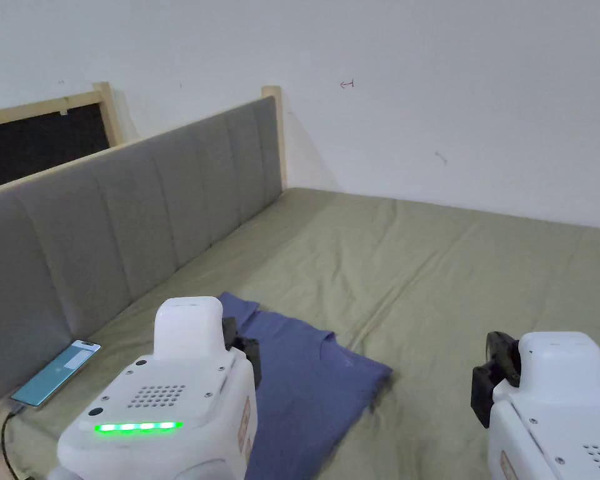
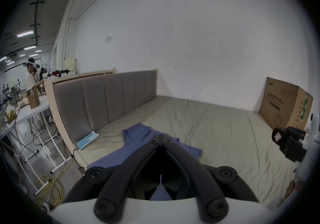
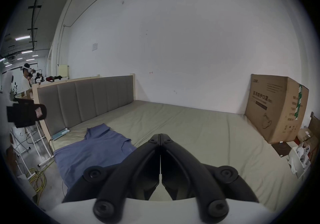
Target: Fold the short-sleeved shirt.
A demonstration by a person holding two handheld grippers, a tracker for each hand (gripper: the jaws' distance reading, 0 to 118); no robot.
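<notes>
A blue short-sleeved shirt (image 1: 311, 387) lies flat on the olive-green sheet of the bed (image 1: 455, 269), in the lower centre of the head view, with its collar end toward the grey padded headboard (image 1: 136, 219) that runs along the left of the frame. In that view the white body of the left hand-held gripper (image 1: 250, 357) sits at the lower left, over the shirt's left part, a green light bar glowing on its top; the right hand-held gripper (image 1: 494, 375) sits at the lower right, over bare sheet and apart from the shirt. In the left gripper view its two black jaws are pressed together at the tips, with shirt fabric behind them and nothing visibly caught between them. In the right gripper view the right jaws are likewise pressed together with nothing between them; the shirt lies to their left in the lower left of the frame. A phone (image 1: 56, 372) with a teal screen rests on the bed's left edge just beside the headboard, a cable leading from it. A cardboard box (image 3: 277, 106) stands at the right of the right gripper view, against the white wall (image 1: 455, 94). A person (image 2: 31, 79) stands at a counter (image 2: 31, 110) in the far left of the left gripper view, and yellow cable (image 2: 50, 191) lies coiled on the floor at the lower left.
</notes>
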